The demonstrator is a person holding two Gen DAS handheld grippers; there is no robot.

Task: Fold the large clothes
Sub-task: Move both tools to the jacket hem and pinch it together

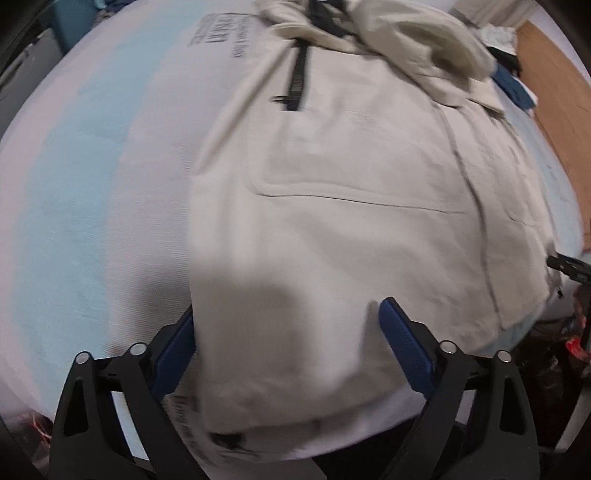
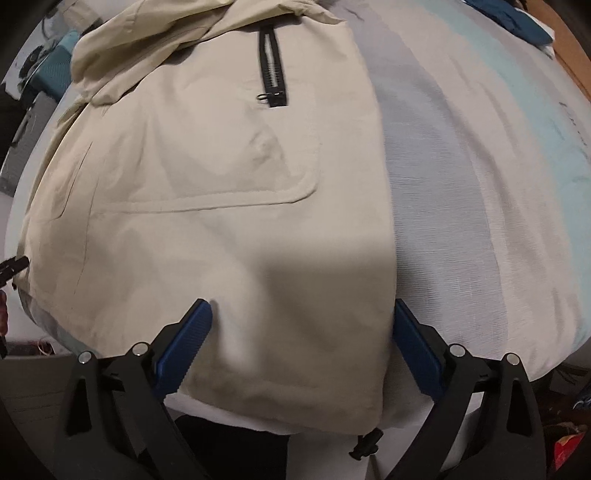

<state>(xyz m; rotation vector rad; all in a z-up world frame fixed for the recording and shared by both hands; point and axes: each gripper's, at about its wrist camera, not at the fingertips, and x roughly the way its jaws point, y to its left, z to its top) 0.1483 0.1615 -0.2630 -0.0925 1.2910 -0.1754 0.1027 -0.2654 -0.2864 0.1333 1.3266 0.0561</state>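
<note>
A beige jacket (image 1: 332, 166) lies front up and flat on a mattress (image 1: 92, 184) striped pale blue and white. It has a short black chest zipper (image 1: 297, 79) and a wide pocket flap, and its hood and sleeves are bunched at the far end. My left gripper (image 1: 288, 306) is open and points down over the jacket's near left corner, with hem fabric between its blue pads. In the right wrist view the jacket (image 2: 221, 166) fills the left half. My right gripper (image 2: 301, 303) is open astride the near right corner, above a black cord toggle (image 2: 365, 443).
The mattress (image 2: 480, 184) runs on to the right of the jacket. A dark blue cloth (image 1: 513, 86) lies at the far corner by a brown wooden floor (image 1: 554, 92). A teal box (image 1: 70, 22) stands beyond the mattress. Clutter with a red item (image 1: 574, 347) sits low beside it.
</note>
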